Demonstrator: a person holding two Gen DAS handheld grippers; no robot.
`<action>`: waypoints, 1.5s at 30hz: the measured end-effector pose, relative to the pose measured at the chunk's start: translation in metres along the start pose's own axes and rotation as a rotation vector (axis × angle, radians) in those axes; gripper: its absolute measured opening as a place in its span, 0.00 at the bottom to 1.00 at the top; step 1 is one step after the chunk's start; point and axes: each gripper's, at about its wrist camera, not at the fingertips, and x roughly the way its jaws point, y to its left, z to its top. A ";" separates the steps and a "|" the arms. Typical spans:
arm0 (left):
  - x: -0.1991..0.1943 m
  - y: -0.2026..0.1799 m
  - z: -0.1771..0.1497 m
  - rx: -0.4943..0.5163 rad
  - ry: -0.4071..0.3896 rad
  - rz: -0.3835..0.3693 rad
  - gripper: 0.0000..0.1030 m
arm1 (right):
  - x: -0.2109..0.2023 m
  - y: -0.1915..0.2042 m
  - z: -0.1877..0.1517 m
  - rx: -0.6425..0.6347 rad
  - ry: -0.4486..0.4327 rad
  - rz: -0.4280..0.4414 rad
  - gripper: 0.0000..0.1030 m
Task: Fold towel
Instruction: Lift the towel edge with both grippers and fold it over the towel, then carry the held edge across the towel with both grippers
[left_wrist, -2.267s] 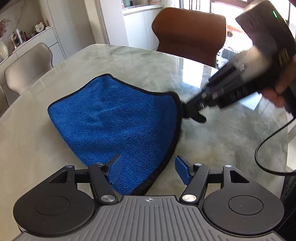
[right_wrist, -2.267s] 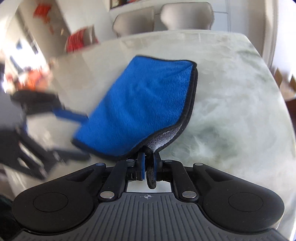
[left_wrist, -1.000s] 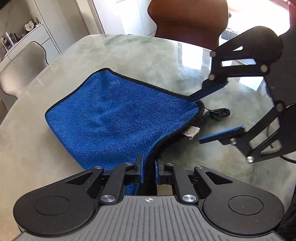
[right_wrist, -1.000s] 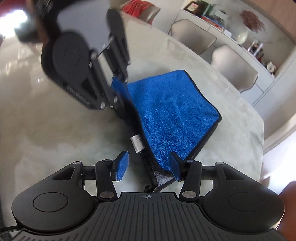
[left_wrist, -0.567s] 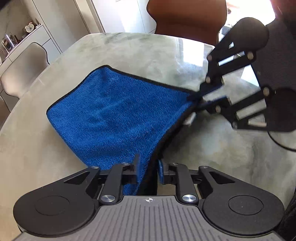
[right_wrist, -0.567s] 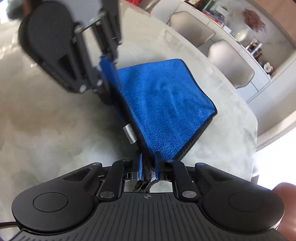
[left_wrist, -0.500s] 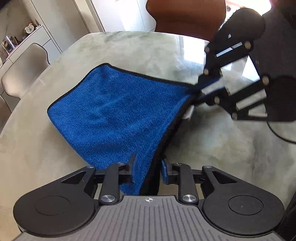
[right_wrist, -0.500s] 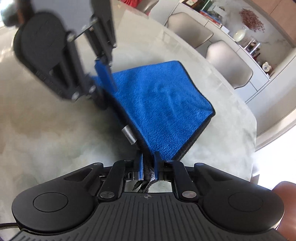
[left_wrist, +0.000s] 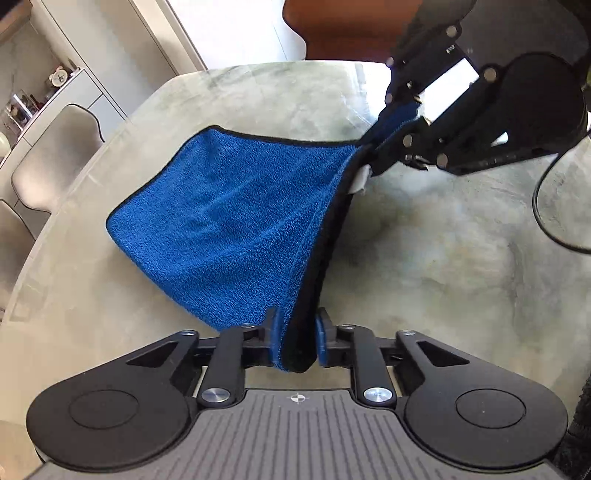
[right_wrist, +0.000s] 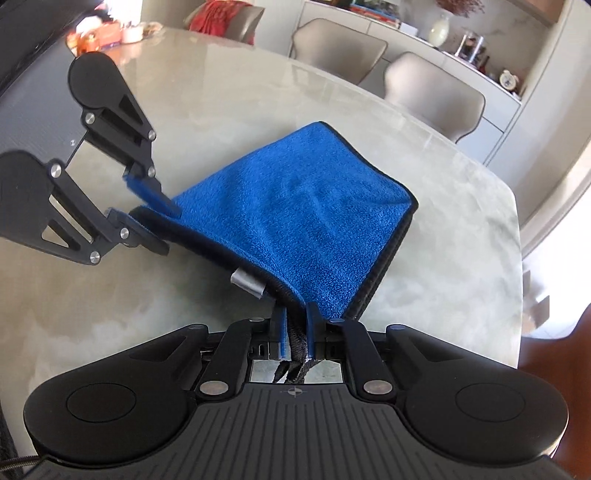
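A blue towel (left_wrist: 236, 221) with black trim lies folded on the marble table (left_wrist: 443, 266). Its near edge is lifted off the table. My left gripper (left_wrist: 295, 339) is shut on one corner of that edge. My right gripper (right_wrist: 294, 334) is shut on the other corner, and it shows in the left wrist view (left_wrist: 402, 122) at the upper right. In the right wrist view the towel (right_wrist: 303, 221) stretches away to the left gripper (right_wrist: 147, 214) at the left. A white label (right_wrist: 248, 282) hangs from the held edge.
Beige chairs (right_wrist: 432, 88) and a white sideboard (right_wrist: 491, 122) stand beyond the table's far edge. A brown chair (left_wrist: 351, 29) stands at the far side in the left wrist view. A black cable (left_wrist: 546, 206) hangs at the right.
My left gripper closed on the towel corner, then my right gripper let go, moved and closed on the other corner. Both have since raised the edge off the table.
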 end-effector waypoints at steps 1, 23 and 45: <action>-0.001 0.001 0.001 0.000 -0.001 0.003 0.11 | -0.001 0.000 0.000 -0.001 -0.001 -0.004 0.09; 0.020 0.094 0.068 0.015 -0.037 0.136 0.10 | 0.036 -0.055 0.063 -0.016 -0.084 -0.124 0.09; 0.094 0.176 0.091 -0.178 0.011 0.086 0.13 | 0.145 -0.114 0.105 -0.037 0.018 -0.103 0.09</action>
